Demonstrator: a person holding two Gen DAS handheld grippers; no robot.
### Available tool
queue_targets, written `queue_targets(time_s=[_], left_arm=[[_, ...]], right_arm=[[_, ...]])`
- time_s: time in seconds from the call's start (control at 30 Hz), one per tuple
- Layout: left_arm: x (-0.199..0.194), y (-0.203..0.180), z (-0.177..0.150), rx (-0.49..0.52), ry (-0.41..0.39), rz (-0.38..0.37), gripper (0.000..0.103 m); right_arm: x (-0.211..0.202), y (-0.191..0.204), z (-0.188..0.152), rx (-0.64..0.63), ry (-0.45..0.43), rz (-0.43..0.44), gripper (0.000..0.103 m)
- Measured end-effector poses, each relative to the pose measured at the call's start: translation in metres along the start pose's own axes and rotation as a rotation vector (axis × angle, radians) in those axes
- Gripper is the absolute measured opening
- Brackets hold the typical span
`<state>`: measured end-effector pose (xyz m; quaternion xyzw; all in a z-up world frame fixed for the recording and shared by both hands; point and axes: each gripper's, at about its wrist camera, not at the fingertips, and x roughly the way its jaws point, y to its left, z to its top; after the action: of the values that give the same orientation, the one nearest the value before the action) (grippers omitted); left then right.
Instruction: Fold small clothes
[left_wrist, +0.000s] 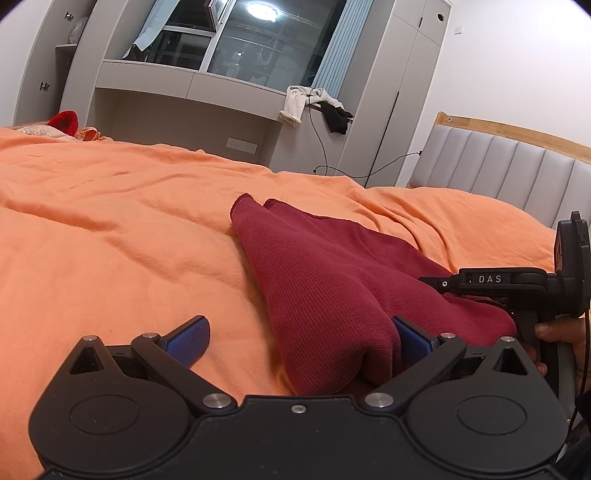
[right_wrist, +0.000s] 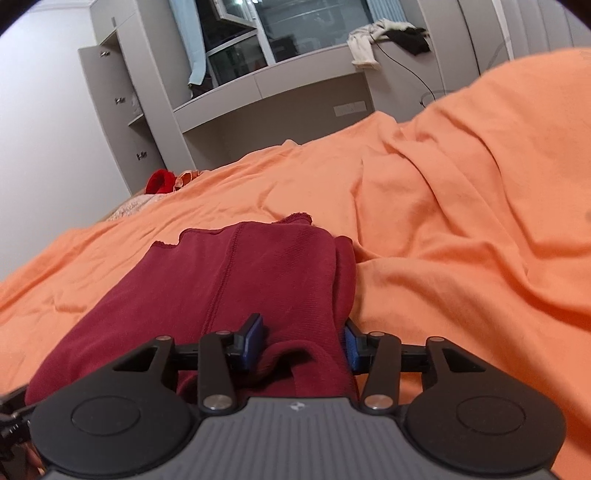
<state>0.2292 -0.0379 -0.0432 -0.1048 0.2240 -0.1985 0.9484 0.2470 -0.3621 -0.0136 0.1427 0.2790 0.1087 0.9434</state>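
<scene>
Where the dark red knit garment (left_wrist: 325, 280) lies, already doubled into a long narrow bundle on the orange bedcover (left_wrist: 110, 221), both tools sit at its near end. Left tongs (left_wrist: 301, 341): jaws spread wide, straddling the near left edge of the cloth; right pad against the fabric, left pad over bare bedcover; nothing gripped. Right tongs (right_wrist: 304, 341): jaws partly closed around a bunched near fold; a firm pinch cannot be confirmed. Far hem points toward the grey window unit (left_wrist: 184, 85).

Judged step: taking hold of the near end for a further fold. Next move likely needs the left tongs to close on the edge, then both to lift evenly and carry it toward the far hem.
</scene>
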Motion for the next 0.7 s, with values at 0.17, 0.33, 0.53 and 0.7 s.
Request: queue_targets(time_s=[0.17,0.33,0.53,0.7], left_arm=[[0.0,-0.003,0.002,-0.006,0.008,0.011,0.103],[0.002,-0.004,0.006,-0.011,0.028,0.02,0.103],[0.006,-0.005,0.012,-0.015,0.056,0.028,0.103],[0.013,-0.005,0.026,-0.015,0.133,0.019,0.103]], right_arm=[[0.003,-0.01,-0.001,0.091,0.01,0.025,0.054],[0.005,-0.014,-0.002,0.137,0.011,0.033,0.055],[0.007,-0.014,-0.003,0.168,0.009,0.027,0.059],[0.009,-0.015,-0.003,0.189,0.014,0.03,0.063]])
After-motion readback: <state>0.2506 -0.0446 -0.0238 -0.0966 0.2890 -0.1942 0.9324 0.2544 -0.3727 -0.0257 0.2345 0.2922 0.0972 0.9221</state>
